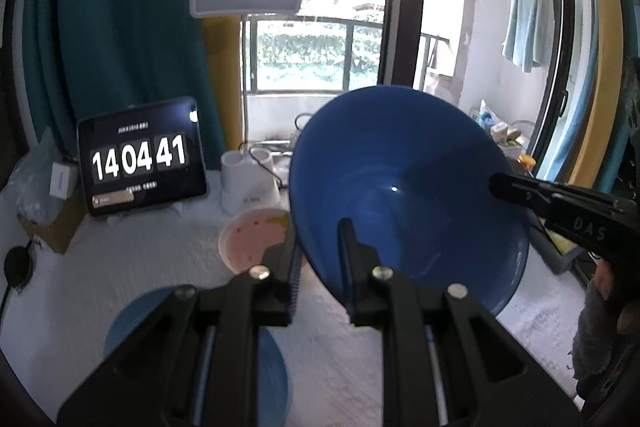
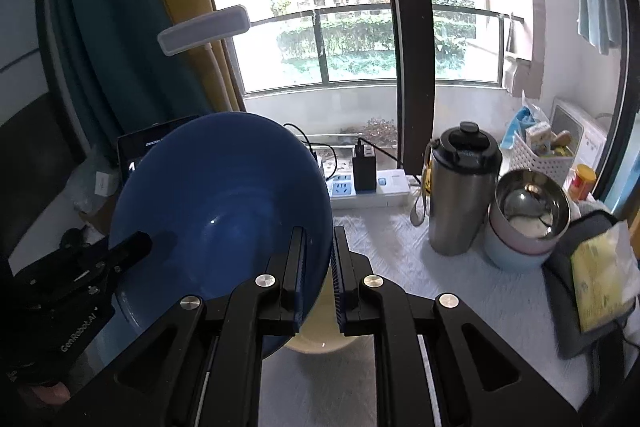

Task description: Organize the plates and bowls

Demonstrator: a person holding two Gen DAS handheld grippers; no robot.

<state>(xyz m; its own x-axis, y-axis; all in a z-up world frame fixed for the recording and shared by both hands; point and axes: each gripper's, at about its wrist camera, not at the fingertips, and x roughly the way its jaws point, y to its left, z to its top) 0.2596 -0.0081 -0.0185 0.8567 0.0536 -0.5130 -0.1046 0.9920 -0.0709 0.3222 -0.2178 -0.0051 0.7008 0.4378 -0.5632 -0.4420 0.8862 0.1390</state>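
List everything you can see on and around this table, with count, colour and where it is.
blue bowl: one, dark blue, lifted and tilted, gripped on both rims
pink bowl: one, pink, on the table behind the left fingers
blue plate: one, light blue, under the left gripper
tablet: one, black, showing a clock, back left
lamp: one, white, behind the table
flask: one, steel, right side
stacked bowls: steel in pink in pale blue, beside the flask
power strip: one, white, by the window
left gripper: black, shut on rim
right gripper: black, shut on rim
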